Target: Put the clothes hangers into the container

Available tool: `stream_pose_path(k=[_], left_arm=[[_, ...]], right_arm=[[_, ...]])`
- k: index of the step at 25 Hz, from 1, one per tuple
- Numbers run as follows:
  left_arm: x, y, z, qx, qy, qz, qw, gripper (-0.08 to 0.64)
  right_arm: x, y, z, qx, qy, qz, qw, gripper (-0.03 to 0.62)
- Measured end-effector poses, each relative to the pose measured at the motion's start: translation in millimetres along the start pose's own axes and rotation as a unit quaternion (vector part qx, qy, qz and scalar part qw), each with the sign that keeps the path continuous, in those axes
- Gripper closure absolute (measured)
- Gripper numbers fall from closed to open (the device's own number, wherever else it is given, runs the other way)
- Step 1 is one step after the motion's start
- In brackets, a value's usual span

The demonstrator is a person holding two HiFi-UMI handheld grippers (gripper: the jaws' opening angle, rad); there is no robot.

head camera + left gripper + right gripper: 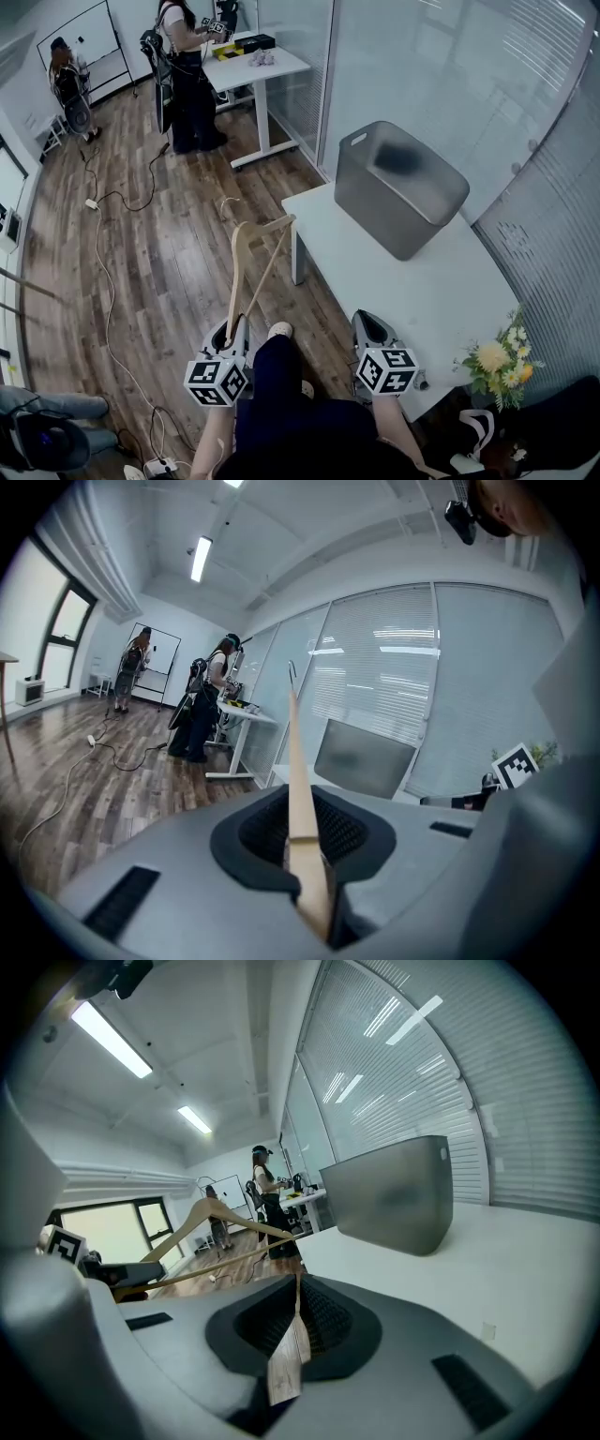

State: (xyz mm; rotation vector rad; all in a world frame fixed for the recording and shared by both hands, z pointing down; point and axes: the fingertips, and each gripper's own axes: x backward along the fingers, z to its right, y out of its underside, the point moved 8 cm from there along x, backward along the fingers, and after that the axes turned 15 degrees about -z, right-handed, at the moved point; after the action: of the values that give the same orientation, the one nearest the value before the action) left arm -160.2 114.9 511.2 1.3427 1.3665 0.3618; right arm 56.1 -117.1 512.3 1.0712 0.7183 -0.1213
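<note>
A wooden clothes hanger [236, 272] sticks up and forward from my left gripper [228, 330], which is shut on its lower end over the wood floor, left of the white table [422, 291]. In the left gripper view the hanger [296, 780] stands edge-on between the pads, its metal hook on top. The grey container [398, 186] sits at the table's far end, also seen as the container [364, 757] and the container [389, 1194]. My right gripper [372, 323] hovers at the table's near corner, jaws shut to a thin slit with nothing in them. The right gripper view shows the hanger [202, 1218] to its left.
A flower bunch [497, 361] lies at the table's near right. Cables [101, 253] trail over the floor on the left. A person [187, 75] stands at a second white table [272, 66] far back, another by a whiteboard. Glass partition walls line the right side.
</note>
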Motion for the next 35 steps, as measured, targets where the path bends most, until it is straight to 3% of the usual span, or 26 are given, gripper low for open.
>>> stream_pose_path(k=[6, 16, 35], left_arm=[[-31, -28, -10, -0.001, 0.008, 0.003, 1.0000, 0.506], [-82, -88, -30, -0.007, 0.015, -0.008, 0.9998, 0.506], [-187, -173, -61, -0.044, 0.074, -0.039, 0.9955, 0.506]], right_arm=[[-18, -32, 14, 0.013, 0.020, 0.008, 1.000, 0.557], [-58, -92, 31, -0.007, 0.042, 0.013, 0.999, 0.557], [-121, -172, 49, -0.038, 0.096, 0.029, 0.994, 0.557]])
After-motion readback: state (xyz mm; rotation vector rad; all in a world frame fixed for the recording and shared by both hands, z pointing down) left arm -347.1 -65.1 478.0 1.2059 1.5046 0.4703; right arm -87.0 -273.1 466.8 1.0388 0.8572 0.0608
